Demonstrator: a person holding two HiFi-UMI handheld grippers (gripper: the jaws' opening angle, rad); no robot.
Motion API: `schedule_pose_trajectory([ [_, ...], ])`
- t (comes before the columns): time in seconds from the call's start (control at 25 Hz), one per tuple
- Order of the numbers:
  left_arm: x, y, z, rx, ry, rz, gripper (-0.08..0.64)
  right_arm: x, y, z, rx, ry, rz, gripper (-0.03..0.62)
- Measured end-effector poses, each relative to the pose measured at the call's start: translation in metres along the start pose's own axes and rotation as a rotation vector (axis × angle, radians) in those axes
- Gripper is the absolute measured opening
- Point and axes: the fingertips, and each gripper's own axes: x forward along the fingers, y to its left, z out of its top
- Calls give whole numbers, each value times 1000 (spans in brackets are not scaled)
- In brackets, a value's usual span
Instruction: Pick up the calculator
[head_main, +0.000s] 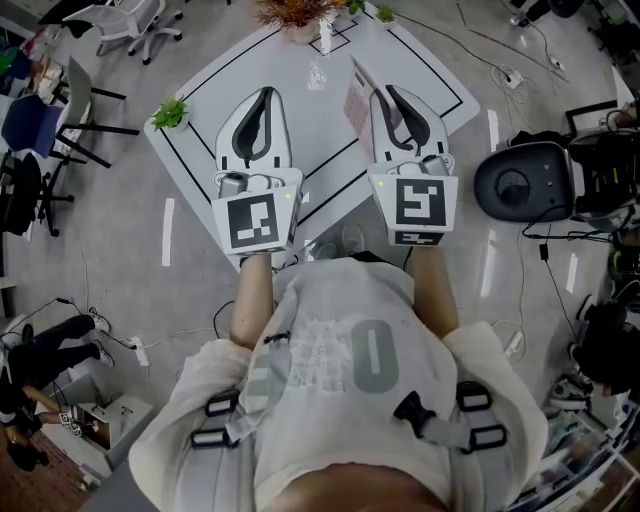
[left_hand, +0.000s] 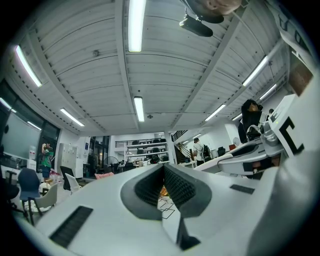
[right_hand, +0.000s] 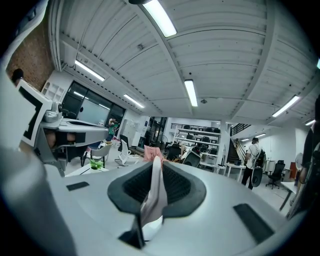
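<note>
My right gripper (head_main: 380, 96) is shut on the calculator (head_main: 357, 103), a thin, flat, pale pinkish slab held up over the white table (head_main: 200, 125). In the right gripper view the calculator (right_hand: 154, 192) stands edge-on, clamped between the ribbed black pads (right_hand: 175, 186). My left gripper (head_main: 265, 93) hovers beside it over the table's left half, with its tips together and nothing held. In the left gripper view its pads (left_hand: 176, 184) meet at the tip. Both grippers point roughly level, away from the person.
The table carries black outline markings, a small green plant (head_main: 170, 113) at its left corner, a dried plant (head_main: 295, 12) at the far edge and a small clear item (head_main: 316, 75). Office chairs (head_main: 45, 130) stand to the left, and a black round seat (head_main: 520, 182) and cables to the right.
</note>
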Motion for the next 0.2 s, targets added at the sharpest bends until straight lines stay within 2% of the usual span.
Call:
schedule_pose_trajectory([
  [0.2, -1, 3, 3, -2, -2, 12, 20, -1, -1, 4, -3, -5, 1, 61],
])
